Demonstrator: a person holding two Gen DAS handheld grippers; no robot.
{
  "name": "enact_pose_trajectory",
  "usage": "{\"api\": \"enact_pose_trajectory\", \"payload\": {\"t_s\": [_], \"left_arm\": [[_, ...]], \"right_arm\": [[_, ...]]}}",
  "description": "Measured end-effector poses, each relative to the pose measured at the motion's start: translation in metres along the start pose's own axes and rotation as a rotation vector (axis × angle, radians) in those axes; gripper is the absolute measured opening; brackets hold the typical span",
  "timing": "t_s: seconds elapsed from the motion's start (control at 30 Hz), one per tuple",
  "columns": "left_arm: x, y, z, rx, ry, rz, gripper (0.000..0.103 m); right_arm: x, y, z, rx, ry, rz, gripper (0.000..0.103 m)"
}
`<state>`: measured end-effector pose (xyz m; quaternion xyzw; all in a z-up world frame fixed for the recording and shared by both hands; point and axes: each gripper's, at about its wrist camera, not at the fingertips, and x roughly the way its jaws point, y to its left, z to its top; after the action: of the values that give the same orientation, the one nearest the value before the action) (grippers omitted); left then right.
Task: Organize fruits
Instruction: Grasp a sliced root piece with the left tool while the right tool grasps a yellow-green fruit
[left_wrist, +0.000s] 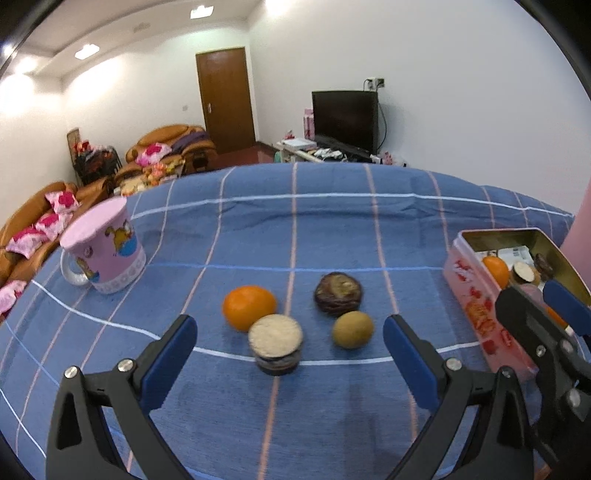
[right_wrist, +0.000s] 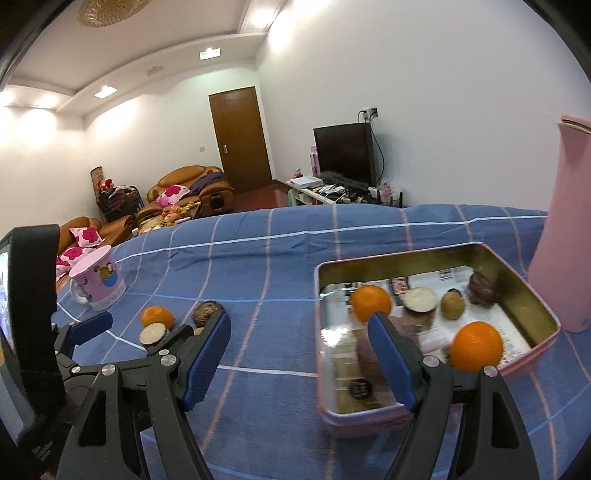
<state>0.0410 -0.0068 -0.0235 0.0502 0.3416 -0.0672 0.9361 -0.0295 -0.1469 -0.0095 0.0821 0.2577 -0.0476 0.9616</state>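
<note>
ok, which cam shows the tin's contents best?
Right wrist: it looks down into the tin, fruits inside all visible. Left wrist shows the tin side-on at the frame edge, its inside mostly hidden by the right gripper.

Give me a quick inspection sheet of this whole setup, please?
Surface: blue checked cloth over the table.
Job's things: loose orange, cut-top fruit, kiwi, dark wrinkled fruit; tin holds two oranges and three other fruits.
Clutter: pink mug, pink jug.
Grippers: left hand-held gripper open, empty; right hand-held gripper open, empty.
Cables: one from wall socket behind TV.
Surroundings: sofas, door, TV stand.
</note>
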Motion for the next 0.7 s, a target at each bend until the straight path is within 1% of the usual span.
{"api": "enact_pose_trajectory", "payload": {"t_s": [0.13,0.17,0.3,0.37,0.4,0.43,0.5,0.63,0.67,0.7], "left_arm": [[0.012,0.017,-0.001,-0.064,0.062,-0.013,0.101],[0.015,0.020,-0.001,-0.074,0.076,-0.018,0.099],[0.028,0.030,-0.003,-0.123,0.144,-0.046,0.082],[0.038,0.034,-0.005,-0.150,0.192,-0.065,0.081],[0.041,0.034,-0.005,-0.154,0.203,-0.068,0.080],[0.040,0.033,-0.004,-0.144,0.193,-0.063,0.080],[0.044,0.031,-0.004,-0.125,0.206,-0.052,0.080],[0.045,0.025,-0.003,-0.099,0.207,-0.044,0.079],[0.045,0.024,-0.003,-0.092,0.205,-0.044,0.074],[0.045,0.024,-0.002,-0.084,0.204,-0.045,0.067]], "right_arm": [[0.006,0.008,0.000,0.002,0.013,0.006,0.078],[0.007,0.009,0.000,0.003,0.017,0.004,0.078],[0.014,0.012,0.001,0.011,0.038,0.001,0.078],[0.017,0.013,0.001,0.012,0.052,0.002,0.078],[0.019,0.014,0.001,0.012,0.060,0.002,0.078],[0.022,0.015,0.001,0.012,0.069,0.002,0.078],[0.027,0.017,0.001,0.016,0.089,-0.001,0.078],[0.032,0.018,0.001,0.022,0.114,-0.019,0.078],[0.032,0.019,0.001,0.023,0.115,-0.020,0.078],[0.032,0.019,0.001,0.021,0.114,-0.023,0.078]]}}
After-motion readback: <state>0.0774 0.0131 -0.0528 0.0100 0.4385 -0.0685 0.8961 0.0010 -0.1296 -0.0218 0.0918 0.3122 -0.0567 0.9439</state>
